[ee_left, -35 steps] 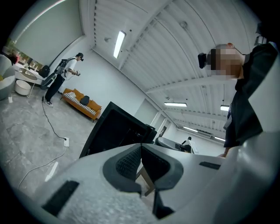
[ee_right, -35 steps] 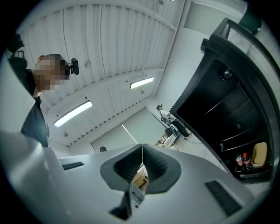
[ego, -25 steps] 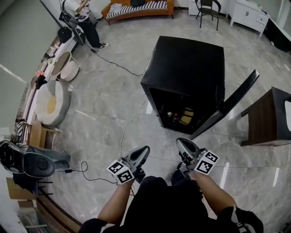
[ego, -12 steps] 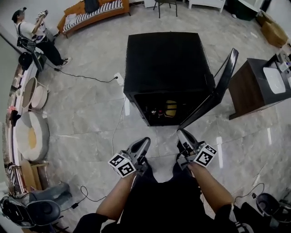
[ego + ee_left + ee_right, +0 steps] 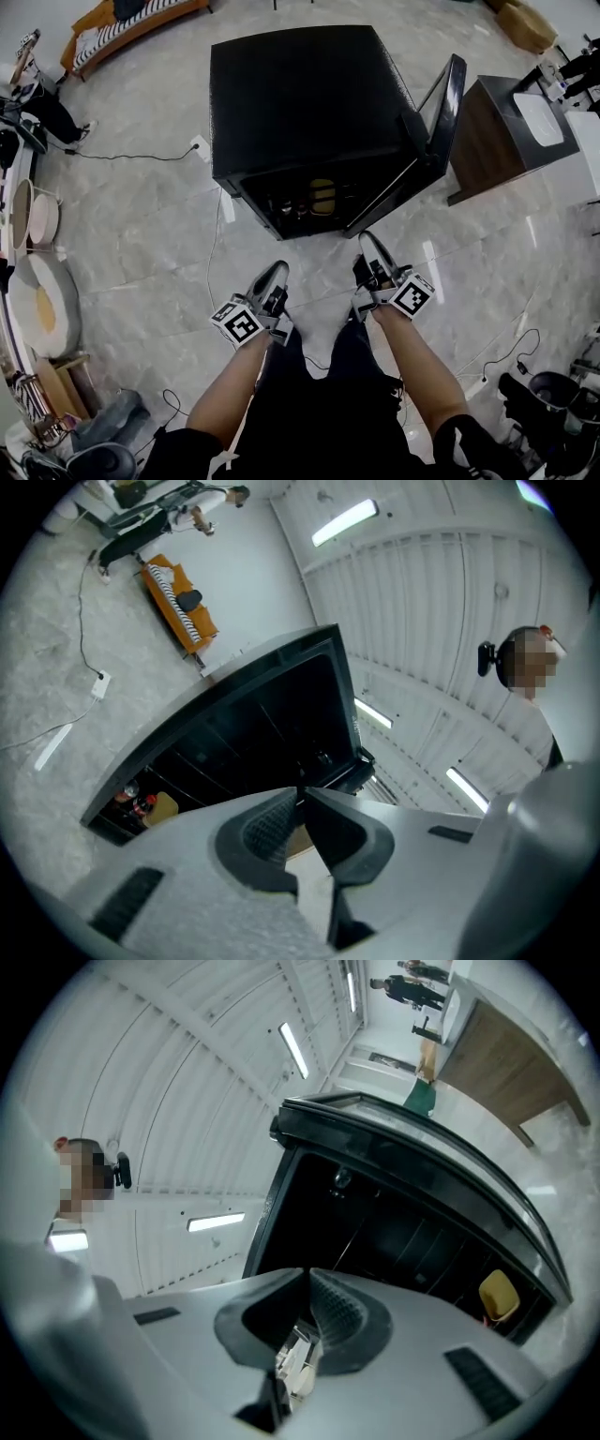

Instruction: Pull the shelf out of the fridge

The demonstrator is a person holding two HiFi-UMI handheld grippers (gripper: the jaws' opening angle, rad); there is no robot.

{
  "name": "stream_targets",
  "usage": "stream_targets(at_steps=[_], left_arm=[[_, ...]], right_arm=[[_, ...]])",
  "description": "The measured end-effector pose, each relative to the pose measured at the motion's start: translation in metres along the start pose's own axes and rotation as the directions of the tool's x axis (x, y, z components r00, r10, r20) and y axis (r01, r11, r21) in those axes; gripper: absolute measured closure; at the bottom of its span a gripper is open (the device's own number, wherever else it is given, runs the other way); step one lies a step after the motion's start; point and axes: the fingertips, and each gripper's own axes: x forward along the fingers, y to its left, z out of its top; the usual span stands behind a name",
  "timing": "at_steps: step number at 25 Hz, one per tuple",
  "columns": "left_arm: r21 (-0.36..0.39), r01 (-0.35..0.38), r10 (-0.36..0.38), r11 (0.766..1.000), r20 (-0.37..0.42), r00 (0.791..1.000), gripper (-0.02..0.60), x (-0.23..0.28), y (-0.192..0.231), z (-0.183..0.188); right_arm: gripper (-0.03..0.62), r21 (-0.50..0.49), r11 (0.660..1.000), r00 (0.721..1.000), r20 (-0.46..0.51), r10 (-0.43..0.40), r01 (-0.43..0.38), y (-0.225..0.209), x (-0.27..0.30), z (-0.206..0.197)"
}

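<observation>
Matt textured fridge (image 5: pixel 309 94) (glossy floor (image 5: pixel 141 244))

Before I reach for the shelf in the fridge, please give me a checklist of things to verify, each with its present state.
1. Fridge door open: ok.
2. Left gripper empty: ok, jaws together on nothing.
3. Right gripper empty: ok, likewise.
4. Jaws open for the shelf: not ok, both shut.
5. Grippers at the fridge opening: not ok, both short of it.
6. Shelf free of load: cannot tell; a yellow item sits inside.
</observation>
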Motion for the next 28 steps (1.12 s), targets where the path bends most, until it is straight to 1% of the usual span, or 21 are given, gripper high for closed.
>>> stream_targets(at_steps=[3, 5, 6, 8, 10, 13, 15, 18, 22, 23, 25, 27, 28], left_arm=[[-0.049, -0.013, 0.016, 0.999, 0.061, 0.998, 0.557, 0.012, 0.018, -0.002], [-0.094, -0.026, 0.035, 0.995, 0.103, 0.994, 0.557, 0.019, 0.030, -0.002], [-0.122, -0.028, 0.043, 0.992, 0.127, 0.991, 0.557, 0.023, 0.035, -0.002], [-0.183, -0.007, 0.041, 0.983, 0.182, 0.983, 0.556, 0.030, 0.043, -0.001], [-0.220, 0.014, 0.039, 0.975, 0.232, 0.972, 0.557, 0.038, 0.051, 0.000], [-0.255, 0.009, 0.064, 0.967, 0.278, 0.958, 0.556, 0.046, 0.068, 0.001], [-0.280, 0.017, 0.071, 0.960, 0.300, 0.951, 0.555, 0.052, 0.078, 0.002], [-0.304, 0.020, 0.086, 0.953, 0.332, 0.939, 0.555, 0.057, 0.090, 0.002], [-0.346, 0.010, 0.131, 0.938, 0.383, 0.914, 0.553, 0.059, 0.113, 0.004], [-0.351, 0.008, 0.137, 0.936, 0.386, 0.912, 0.546, 0.062, 0.118, 0.003], [-0.350, 0.010, 0.133, 0.937, 0.383, 0.914, 0.487, 0.069, 0.125, 0.002], [-0.347, 0.019, 0.124, 0.938, 0.384, 0.915, 0.482, 0.077, 0.129, 0.002], [-0.351, 0.020, 0.127, 0.936, 0.390, 0.912, 0.482, 0.080, 0.132, 0.002]], right_arm=[[0.568, 0.029, 0.999, 0.999, -0.025, 0.038, -0.037, -0.019, 0.015, 0.012], [0.568, 0.066, 0.996, 0.998, -0.021, 0.060, -0.059, -0.033, 0.023, 0.015], [0.568, 0.091, 0.994, 0.998, -0.011, 0.061, -0.060, -0.043, 0.026, 0.015], [0.568, 0.134, 0.990, 0.999, 0.020, 0.050, -0.052, -0.063, 0.028, 0.014], [0.566, 0.152, 0.987, 0.998, 0.047, 0.035, -0.042, -0.080, 0.029, 0.013], [0.560, 0.169, 0.985, 0.997, 0.069, 0.018, -0.030, -0.101, 0.032, 0.008], [0.519, 0.184, 0.983, 0.997, 0.077, 0.003, -0.017, -0.114, 0.033, 0.003], [0.517, 0.199, 0.980, 0.998, 0.066, -0.008, -0.006, -0.130, 0.034, -0.003], [0.517, 0.223, 0.975, 0.998, 0.066, -0.011, -0.004, -0.148, 0.040, -0.009], [0.517, 0.232, 0.973, 0.998, 0.070, -0.012, -0.004, -0.152, 0.042, -0.010], [0.517, 0.241, 0.970, 0.997, 0.076, -0.011, -0.008, -0.159, 0.048, -0.013], [0.517, 0.241, 0.971, 0.997, 0.079, -0.014, -0.006, -0.166, 0.056, -0.016], [0.517, 0.235, 0.972, 0.997, 0.081, -0.021, 0.002, -0.171, 0.059, -0.017]])
